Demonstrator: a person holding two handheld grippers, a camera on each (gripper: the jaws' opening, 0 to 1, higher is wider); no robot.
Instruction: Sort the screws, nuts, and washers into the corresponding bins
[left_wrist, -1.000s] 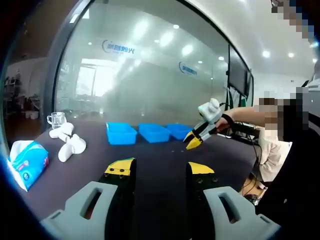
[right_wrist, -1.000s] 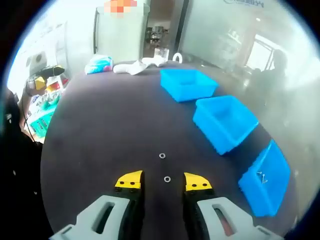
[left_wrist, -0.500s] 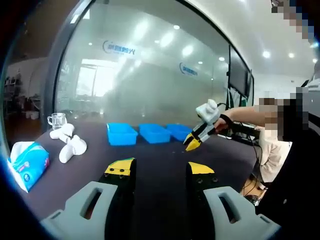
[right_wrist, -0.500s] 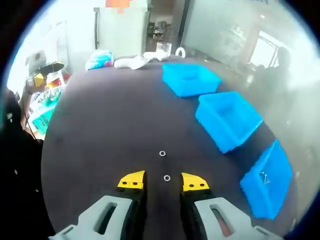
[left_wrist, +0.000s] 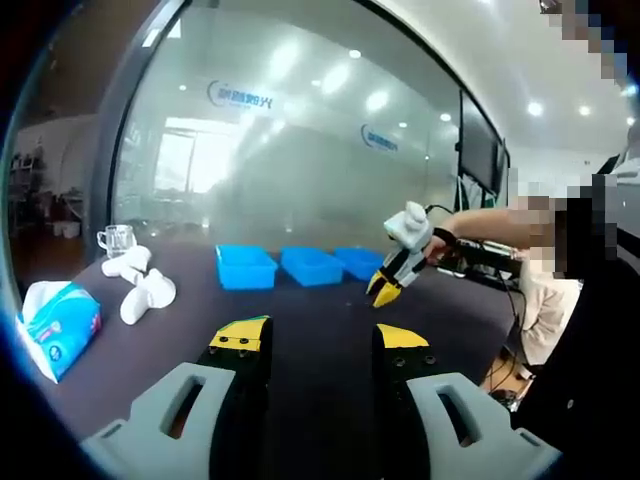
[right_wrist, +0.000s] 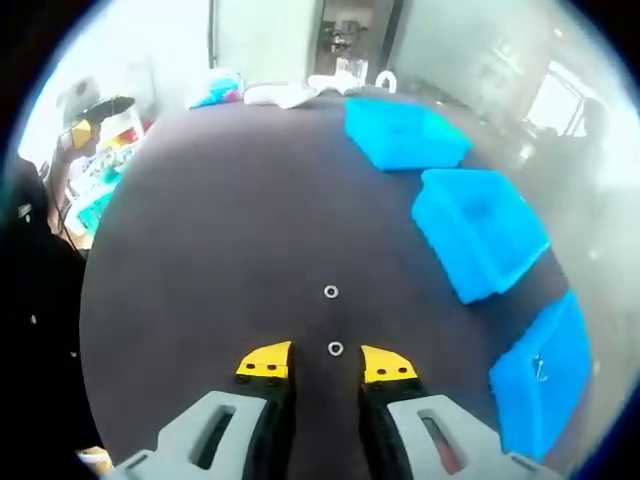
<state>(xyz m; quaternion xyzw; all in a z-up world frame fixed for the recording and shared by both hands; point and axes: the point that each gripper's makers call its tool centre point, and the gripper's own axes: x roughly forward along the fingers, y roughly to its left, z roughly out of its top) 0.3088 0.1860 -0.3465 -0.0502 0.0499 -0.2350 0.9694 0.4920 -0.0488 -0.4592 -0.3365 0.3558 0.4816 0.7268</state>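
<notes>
Two small silver ring-shaped washers lay on the dark round table (right_wrist: 200, 250): the nearer washer (right_wrist: 335, 349) sat just ahead of the gap between the yellow-tipped jaws of the right gripper (right_wrist: 327, 362), and the farther washer (right_wrist: 331, 292) lay a little beyond it. The right gripper's jaws stood parted and held nothing; whether they touched the table could not be told. Three bright blue open plastic bins stood in a row along one side: the far bin (right_wrist: 403, 137), the middle bin (right_wrist: 478, 243) and the near bin (right_wrist: 540, 385), which held a small silver screw (right_wrist: 540, 368). What the other two bins held could not be made out.

In the left gripper view the left gripper (left_wrist: 320, 345) hung over the table with its jaws apart and empty, well away from the bins. At the table's far edge stood one clear glass mug (left_wrist: 117, 240), a heap of white crumpled tissues (left_wrist: 140, 283) and one blue and white tissue pack (left_wrist: 60, 324). A frosted glass wall (left_wrist: 300, 160) with blue logos ran behind the table under round ceiling lights.
</notes>
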